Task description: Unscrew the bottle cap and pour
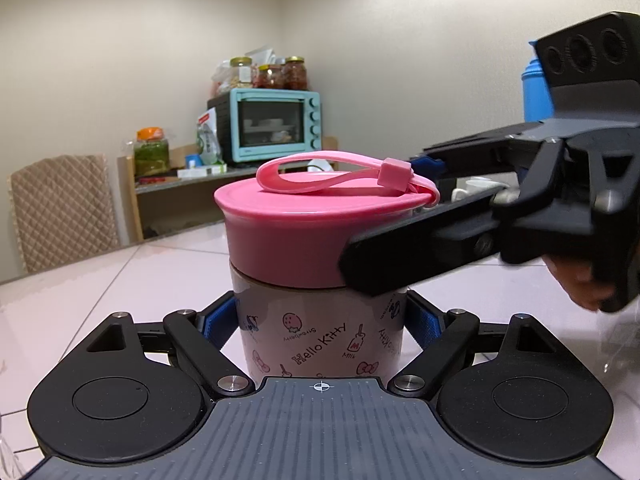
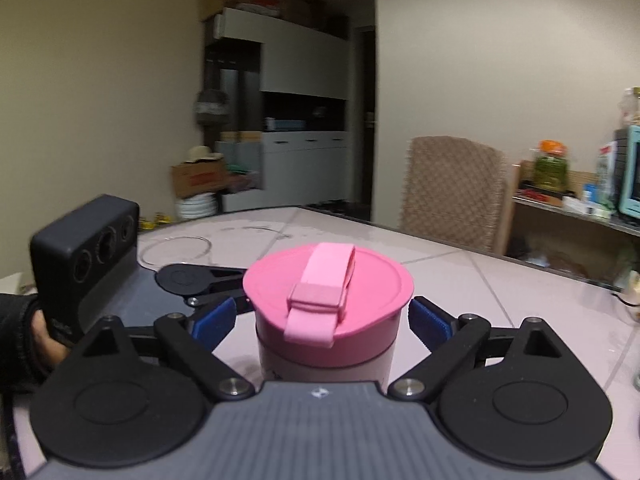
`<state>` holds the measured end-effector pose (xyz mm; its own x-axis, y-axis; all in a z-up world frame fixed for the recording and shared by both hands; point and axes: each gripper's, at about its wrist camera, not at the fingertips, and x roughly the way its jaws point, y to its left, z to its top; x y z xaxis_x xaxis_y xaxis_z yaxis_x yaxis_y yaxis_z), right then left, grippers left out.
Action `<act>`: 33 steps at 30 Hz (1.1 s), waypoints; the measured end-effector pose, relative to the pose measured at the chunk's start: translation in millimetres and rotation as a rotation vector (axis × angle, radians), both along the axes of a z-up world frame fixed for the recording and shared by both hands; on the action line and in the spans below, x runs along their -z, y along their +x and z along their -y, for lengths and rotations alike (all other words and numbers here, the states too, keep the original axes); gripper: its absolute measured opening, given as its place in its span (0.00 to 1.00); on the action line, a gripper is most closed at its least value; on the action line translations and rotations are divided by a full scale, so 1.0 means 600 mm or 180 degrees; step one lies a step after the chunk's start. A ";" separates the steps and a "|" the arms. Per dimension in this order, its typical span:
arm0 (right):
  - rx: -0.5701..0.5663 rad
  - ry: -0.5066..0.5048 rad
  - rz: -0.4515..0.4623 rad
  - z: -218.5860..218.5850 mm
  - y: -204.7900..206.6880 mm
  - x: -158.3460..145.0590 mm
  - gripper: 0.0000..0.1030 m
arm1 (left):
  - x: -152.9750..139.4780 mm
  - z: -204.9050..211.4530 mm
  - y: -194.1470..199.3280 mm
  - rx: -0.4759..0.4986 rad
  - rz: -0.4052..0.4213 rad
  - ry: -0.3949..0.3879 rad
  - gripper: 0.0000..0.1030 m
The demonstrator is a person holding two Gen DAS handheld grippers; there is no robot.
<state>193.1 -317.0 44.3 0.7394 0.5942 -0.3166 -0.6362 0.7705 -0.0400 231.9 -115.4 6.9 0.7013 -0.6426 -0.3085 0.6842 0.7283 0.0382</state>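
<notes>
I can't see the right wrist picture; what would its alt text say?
A pink lid with a strap sits on a bottle between the open right hand-held gripper, its blue pads clear of the lid. Another hand-held gripper reaches in from the left.

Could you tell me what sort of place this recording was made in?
Most likely a home dining or kitchen area: a teal countertop oven topped with food jars, a tiled table, and a padded chair.

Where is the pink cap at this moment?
The pink cap sits on the bottle at the centre of both views; the right tool flanks it without touching.
</notes>
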 end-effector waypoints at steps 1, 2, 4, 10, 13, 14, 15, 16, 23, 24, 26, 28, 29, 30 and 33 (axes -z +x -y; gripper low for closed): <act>0.0073 0.0027 0.0017 -0.002 -0.005 0.003 0.92 | 0.000 0.000 0.000 0.0000 -0.0001 -0.0001 0.87; 0.0143 0.0053 0.0033 -0.004 -0.010 0.007 0.92 | 0.000 0.000 -0.001 0.0000 -0.0001 -0.0001 0.87; 0.0265 0.0095 0.0044 -0.015 -0.008 0.013 0.92 | -0.001 -0.001 -0.002 0.0000 -0.0001 -0.0002 0.87; 0.0497 0.0093 0.0109 -0.037 -0.002 0.029 0.93 | -0.002 -0.002 -0.003 0.0002 -0.0004 -0.0002 0.87; 0.0581 0.0108 0.0093 -0.043 0.001 0.033 0.93 | -0.002 -0.003 -0.003 0.0003 -0.0003 -0.0002 0.87; 0.0617 0.0135 0.0089 -0.043 0.001 0.034 0.93 | -0.002 -0.003 -0.003 0.0004 -0.0003 -0.0002 0.87; 0.0653 0.0162 0.0085 -0.044 0.001 0.035 0.93 | -0.001 -0.004 -0.003 0.0005 -0.0002 -0.0002 0.87; 0.0689 0.0187 0.0081 -0.044 0.001 0.037 0.92 | -0.001 -0.004 -0.002 0.0006 -0.0001 -0.0002 0.87; 0.0806 0.0248 0.0054 -0.041 0.005 0.043 0.85 | -0.002 -0.006 -0.003 0.0006 -0.0005 -0.0007 0.87; 0.0810 0.0238 0.0049 -0.041 0.006 0.043 0.83 | -0.002 -0.006 -0.003 0.0005 -0.0005 -0.0007 0.87; 0.0783 0.0225 0.0064 -0.041 0.006 0.043 0.83 | -0.002 -0.006 -0.004 0.0005 -0.0005 -0.0004 0.87; 0.0738 0.0218 0.0080 -0.038 0.006 0.044 0.83 | -0.002 -0.005 -0.004 0.0005 -0.0007 -0.0004 0.87; 0.0701 0.0215 0.0089 -0.036 0.007 0.045 0.83 | -0.002 -0.005 -0.005 0.0004 -0.0008 -0.0005 0.87; 0.0643 0.0212 0.0091 -0.032 0.009 0.045 0.83 | -0.003 -0.005 -0.005 0.0004 -0.0009 -0.0006 0.87; 0.0393 0.0203 0.0078 -0.016 0.018 0.044 0.83 | -0.002 -0.005 -0.005 0.0004 -0.0008 -0.0005 0.87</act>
<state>204.2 -307.4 18.0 0.8152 0.5165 -0.2619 -0.5359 0.8443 -0.0028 229.0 -112.5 8.2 0.6997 -0.6441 -0.3093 0.6852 0.7275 0.0352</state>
